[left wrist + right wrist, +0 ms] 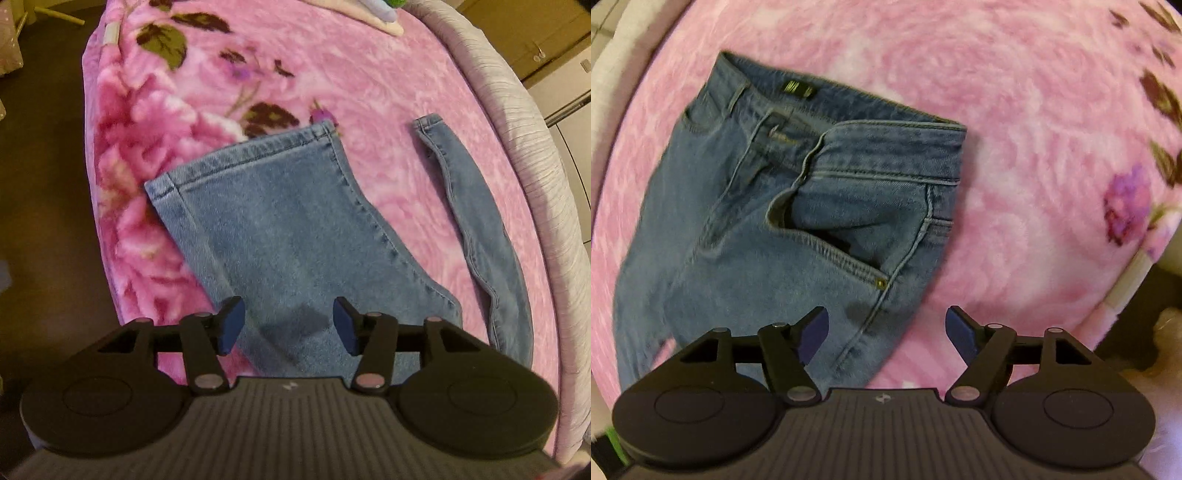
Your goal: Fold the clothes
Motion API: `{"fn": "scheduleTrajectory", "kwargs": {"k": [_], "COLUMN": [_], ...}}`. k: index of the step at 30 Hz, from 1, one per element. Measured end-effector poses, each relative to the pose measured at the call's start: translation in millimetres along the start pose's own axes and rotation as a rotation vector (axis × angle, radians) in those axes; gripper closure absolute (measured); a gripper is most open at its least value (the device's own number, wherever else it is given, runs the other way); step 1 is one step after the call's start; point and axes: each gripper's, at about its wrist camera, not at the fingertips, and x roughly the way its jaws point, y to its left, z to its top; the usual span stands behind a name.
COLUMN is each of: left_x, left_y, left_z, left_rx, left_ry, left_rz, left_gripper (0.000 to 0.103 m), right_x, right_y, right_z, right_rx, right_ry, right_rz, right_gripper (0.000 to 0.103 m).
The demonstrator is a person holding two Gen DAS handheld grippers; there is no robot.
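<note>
Left tool [288, 325]: nearest in left view, jaws spread, nothing pinched; hangs just over lower leg of jeans [280, 229], blue pads either side of the denim w/o pressing it.
Right tool [886, 332]: jaws spread wide, empty; sits over hip edge of jeans below front pocket [827, 236], one pad above denim, other above blanket.
Jeans, where: flat-ish on pink floral blanket [369, 81] covering a bed; legs splayed apart, waistband [886, 125] open, fly undone.
Handling (judgement): denim soft, floppy, med. weight, not slippery, not fragile; will drape and sag if lifted by one spot. Thick seams and hems give firmest bite.
Where to grip (judgement): left at hem [243, 155] or side seam of near leg; right at waistband or outer hip seam, so both ends lift together for a lengthwise fold.
Left view only: both leg ends, far leg [491, 236] twisted narrow; grey bed edge [535, 155]; other cloth at top, unclear.
Right view only: waistband, label, pocket, rivet.
</note>
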Motion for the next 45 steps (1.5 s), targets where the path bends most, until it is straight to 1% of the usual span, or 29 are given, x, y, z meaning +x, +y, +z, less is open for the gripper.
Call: {"fn": "scheduleTrajectory", "kwargs": {"k": [2,4,6,8,10,11,12,13,17,22,23,24,27,29,30,31,33,34,35,37,38,39,40,41,43,45], "left_x": [-7.2,-10.4,-4.4,5.9,12.5,15.8,13.5,11.1,0.5,-3.9,-4.0,-4.0,-6.0,-3.8,1.4,7.7,12.1,8.8,3.7,-6.6,-13.5,-20.5,-25.9,-24.0,-20.0,-15.9], "left_y": [1.9,9.9,16.3,17.8,10.9,7.4,7.2,6.9,-1.1,-28.0,-27.8,-26.8,-21.1,-13.6,-7.7,-2.8,-3.6,-8.6,-12.6,-20.5,-26.2,-32.9,-41.1,-56.8,-88.3,-119.8], "left_z": [-1.2,-3.1,-4.4,-2.6,1.4,3.3,5.8,8.3,37.3,62.6,63.6,63.9,63.0,62.5,62.3,62.4,61.1,61.2,62.6,65.5,66.8,68.1,68.7,70.2,73.2,76.2], "left_rx": [0.000,-0.030,-0.050,-0.051,-0.023,-0.009,0.021,0.051,0.162,0.294,0.297,0.304,0.354,0.336,0.325,0.321,0.353,0.376,0.384,0.399,0.402,0.401,0.393,0.402,0.420,0.437], "left_ry": [-0.004,-0.001,0.000,-0.019,-0.034,-0.042,-0.060,-0.078,-0.118,-0.125,-0.121,-0.121,-0.162,-0.181,-0.164,-0.130,-0.083,-0.069,-0.062,-0.047,-0.043,-0.038,-0.029,-0.017,0.006,0.030], "left_rz": [0.006,0.005,0.022,0.023,0.047,0.059,0.058,0.057,0.003,-0.023,-0.019,-0.016,0.010,0.050,0.077,0.104,0.161,0.191,0.208,0.242,0.255,0.250,0.229,0.193,0.122,0.050], "left_gripper": [0.054,0.044,0.043,0.044,0.044,0.046,0.065,0.101,0.101,0.101,0.101,0.101,0.100,0.100,0.100,0.099,0.095,0.091,0.091,0.090,0.088,0.083,0.079,0.078,0.074,0.072], "right_x": [3.6,7.4,11.4,16.4,21.6,21.6,20.3,19.1,13.3,-4.3,-7.4,-10.6,-13.5,-11.0,-9.0,-6.0,0.0,-0.8,-3.1,-13.6,-18.8,-24.7,-31.2,-37.6,-48.9,-53.5], "right_y": [-5.6,-10.3,-13.6,-17.4,-21.3,-22.5,-23.4,-24.2,-26.1,-26.2,-26.0,-25.8,-24.3,-23.8,-26.2,-28.4,-30.4,-26.4,-20.8,-1.2,7.1,13.1,18.6,24.2,37.4,58.1], "right_z": [1.3,3.0,5.3,9.0,13.0,13.6,13.5,13.4,12.5,5.3,3.4,1.4,-2.9,-9.3,-14.8,-17.9,-18.4,-13.6,-8.0,6.2,11.5,16.3,21.2,26.4,37.3,47.0], "right_rx": [0.035,0.048,0.055,0.071,0.088,0.083,0.071,0.059,-0.002,-0.020,-0.023,-0.025,-0.028,-0.034,-0.038,-0.035,-0.023,-0.031,-0.046,-0.165,-0.225,-0.257,-0.279,-0.288,-0.288,-0.315], "right_ry": [-0.017,-0.037,-0.070,-0.092,-0.110,-0.116,-0.119,-0.123,-0.134,-0.129,-0.128,-0.127,-0.114,-0.085,-0.066,-0.053,-0.025,-0.005,0.013,0.033,0.033,0.028,0.023,0.014,0.000,-0.041], "right_rz": [0.017,0.025,0.030,0.054,0.082,0.087,0.089,0.090,0.093,0.104,0.104,0.104,0.104,0.088,0.072,0.056,0.036,0.026,0.011,-0.073,-0.120,-0.158,-0.194,-0.211,-0.223,-0.191], "right_gripper": [0.030,0.030,0.030,0.030,0.026,0.038,0.052,0.091,0.093,0.095,0.095,0.095,0.095,0.096,0.096,0.095,0.091,0.080,0.062,0.051,0.043,0.040,0.039,0.039,0.038,0.037]}}
